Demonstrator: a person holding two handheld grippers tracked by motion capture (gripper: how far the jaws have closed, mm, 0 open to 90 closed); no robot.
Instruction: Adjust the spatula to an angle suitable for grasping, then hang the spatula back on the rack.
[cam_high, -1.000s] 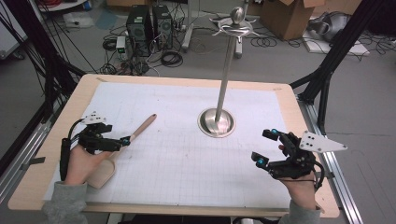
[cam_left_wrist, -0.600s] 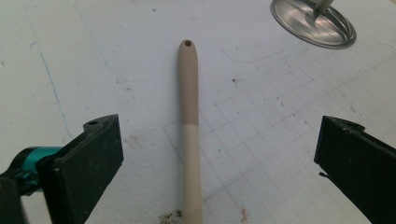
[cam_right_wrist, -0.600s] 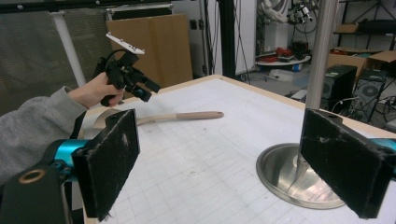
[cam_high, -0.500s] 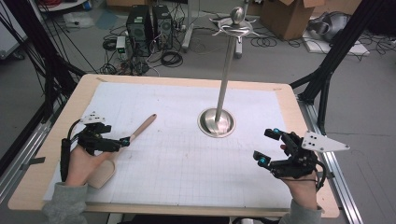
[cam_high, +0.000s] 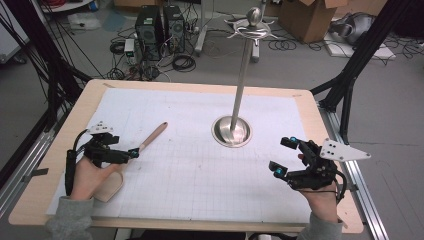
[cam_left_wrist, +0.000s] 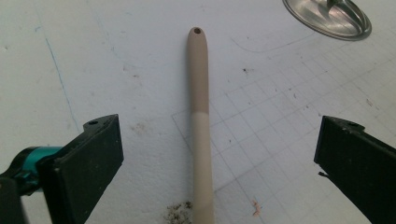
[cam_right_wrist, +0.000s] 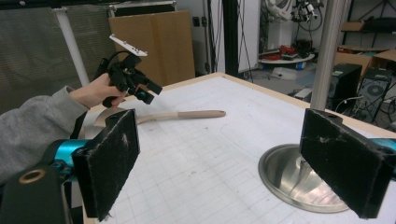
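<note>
1. Nobody gave you a task, so this is a judgement: with a tan long-handled spatula (cam_high: 145, 144) lying on the table and a tall steel utensil stand (cam_high: 243, 70) with hooks at its top just to the right of it, hanging the spatula on the stand looks the likely job.

2. Nothing of that appears done. The spatula lies flat on the white gridded paper sheet (cam_high: 200, 170), its handle pointing up and right toward the stand's round steel base (cam_high: 231, 131), its broad blade end near your left hand at the lower left. The handle tip has a small hole, seen in the left gripper view, which would suit a hook.

3. Your left gripper (cam_left_wrist: 215, 154) is above the handle with its jaws spread wide, one to each side of the shaft and neither touching it. You are lined up for a grasp but hold nothing.

4. Your right gripper (cam_high: 285, 156) hovers over the right part of the sheet, well apart from the spatula and to the right of the stand's base. Its jaws are also wide apart and empty.

5. What is left, as I judge it: close on the handle, lift the spatula, carry it to the hooks (cam_high: 250, 28) at the top of the pole and hang it there.

6. The hooks are small and high, so threading the hole will likely be the fussy part.
</note>
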